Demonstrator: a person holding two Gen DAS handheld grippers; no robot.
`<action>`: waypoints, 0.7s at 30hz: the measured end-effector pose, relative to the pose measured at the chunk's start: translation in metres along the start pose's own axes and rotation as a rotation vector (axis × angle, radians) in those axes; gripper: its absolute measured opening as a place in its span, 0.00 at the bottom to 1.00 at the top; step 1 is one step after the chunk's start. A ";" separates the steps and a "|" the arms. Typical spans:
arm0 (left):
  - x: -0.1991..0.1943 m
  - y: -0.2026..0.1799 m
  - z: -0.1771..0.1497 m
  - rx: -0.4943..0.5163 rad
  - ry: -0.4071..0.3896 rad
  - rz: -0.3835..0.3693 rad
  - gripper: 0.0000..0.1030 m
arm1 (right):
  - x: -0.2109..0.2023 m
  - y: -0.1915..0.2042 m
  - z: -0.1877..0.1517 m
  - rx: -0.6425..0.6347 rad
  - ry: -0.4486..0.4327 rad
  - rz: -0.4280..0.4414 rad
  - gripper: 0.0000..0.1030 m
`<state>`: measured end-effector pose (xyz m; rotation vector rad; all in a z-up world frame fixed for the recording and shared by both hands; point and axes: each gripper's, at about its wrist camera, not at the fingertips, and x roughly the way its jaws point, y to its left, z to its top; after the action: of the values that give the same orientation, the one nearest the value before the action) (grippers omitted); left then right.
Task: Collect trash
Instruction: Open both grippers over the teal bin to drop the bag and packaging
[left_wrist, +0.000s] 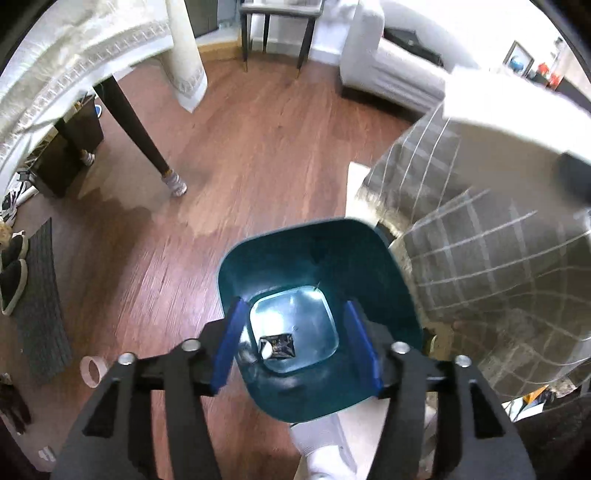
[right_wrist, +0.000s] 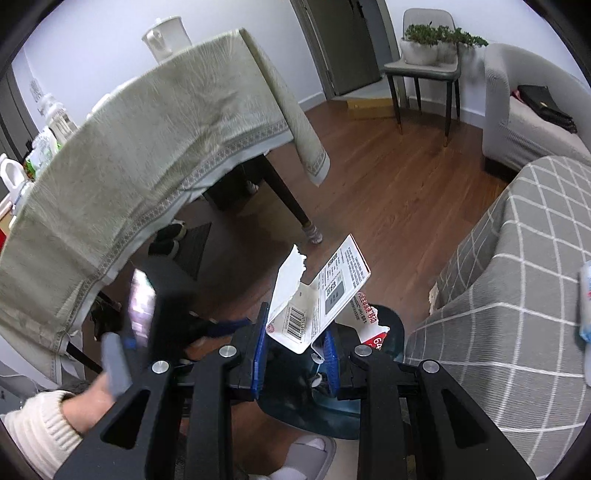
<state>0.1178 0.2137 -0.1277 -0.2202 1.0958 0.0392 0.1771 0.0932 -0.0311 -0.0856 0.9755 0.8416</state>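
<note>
Gripping torn barcode-printed card packaging (right_wrist: 317, 299), right tongs (right_wrist: 295, 354), left tongs (left_wrist: 297, 354) spread empty over teal bin (left_wrist: 255, 266), dark wrapper (left_wrist: 279, 345) inside

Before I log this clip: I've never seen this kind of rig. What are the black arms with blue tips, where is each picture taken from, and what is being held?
There is no robot here. A person holds a hand-held gripper in each hand, each carrying a fisheye camera that looks along its two blue-padded fingers.

The left-wrist picture looks steeply down into a teal trash bin standing on the wood floor. The left gripper is open and empty; a small dark wrapper lies on the bin's bottom.

The right-wrist picture shows the right gripper shut on a torn white cardboard package with a barcode, held above the same bin. At lower left the person's hand, in a cream sleeve, grips the other tool. A cloth-covered table and a checked sofa stand nearby.
</note>
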 end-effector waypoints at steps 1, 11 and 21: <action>-0.007 0.001 0.001 -0.003 -0.022 -0.005 0.63 | 0.004 0.000 -0.001 0.000 0.008 -0.005 0.25; -0.076 0.010 0.010 -0.008 -0.269 0.038 0.69 | 0.046 0.000 -0.017 -0.012 0.101 -0.048 0.25; -0.131 0.009 0.022 -0.053 -0.431 0.019 0.76 | 0.110 -0.024 -0.070 0.002 0.271 -0.085 0.25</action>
<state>0.0756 0.2365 -0.0039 -0.2359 0.6680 0.1268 0.1749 0.1124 -0.1627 -0.2427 1.2178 0.7627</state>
